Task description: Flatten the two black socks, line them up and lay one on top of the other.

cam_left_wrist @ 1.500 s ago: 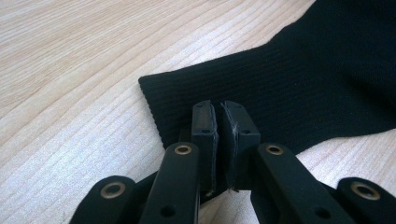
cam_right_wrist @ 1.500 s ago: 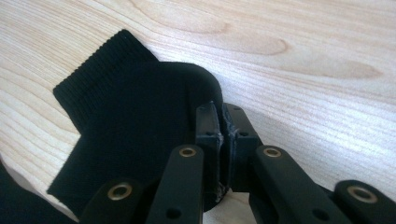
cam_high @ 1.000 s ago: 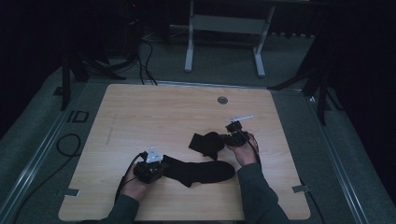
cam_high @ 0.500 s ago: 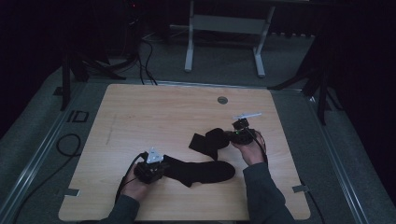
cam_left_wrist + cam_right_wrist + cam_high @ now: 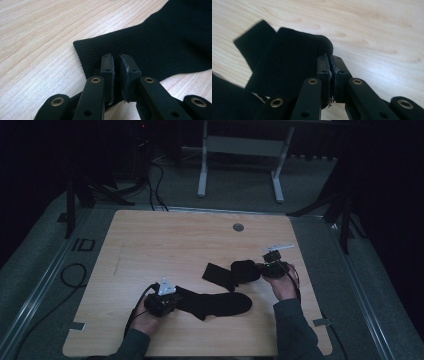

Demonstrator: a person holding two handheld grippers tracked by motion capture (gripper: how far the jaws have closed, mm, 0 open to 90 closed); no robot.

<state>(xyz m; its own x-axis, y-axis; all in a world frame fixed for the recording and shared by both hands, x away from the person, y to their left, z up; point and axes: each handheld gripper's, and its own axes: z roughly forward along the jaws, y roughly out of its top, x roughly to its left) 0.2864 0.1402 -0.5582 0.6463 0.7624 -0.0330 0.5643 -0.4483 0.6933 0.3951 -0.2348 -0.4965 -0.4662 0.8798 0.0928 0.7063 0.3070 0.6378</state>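
Dim room, dark at the edges; grey carpeted floor (image 5: 45, 285) is seen around a pale wood-grain counter (image 5: 165, 245), with a grey metal stand (image 5: 240, 150) on the floor beyond the counter's far edge and a small round grommet (image 5: 238, 227) set in the counter near that edge.

Item 1: long black sock (image 5: 212, 304), finely ribbed knit, laid flat on the counter on the person's side of the grommet, well apart from it. Its cuff end is met by the left gripper (image 5: 161, 300); in the left gripper view the fingers (image 5: 107, 67) are seen a narrow gap apart, resting at the edge of the cuff (image 5: 140, 50), and no cloth is shown pinched between them.

Item 2: second black sock (image 5: 235, 272), same knit, folded over on itself, placed between the grommet and the long sock. Its folded end is lifted off the counter and clamped by the right gripper (image 5: 265, 268); in the right gripper view the fingers (image 5: 323, 67) are pressed together on the fold (image 5: 322, 43).

Both grippers are held in the person's hands, entering from the counter's near edge.
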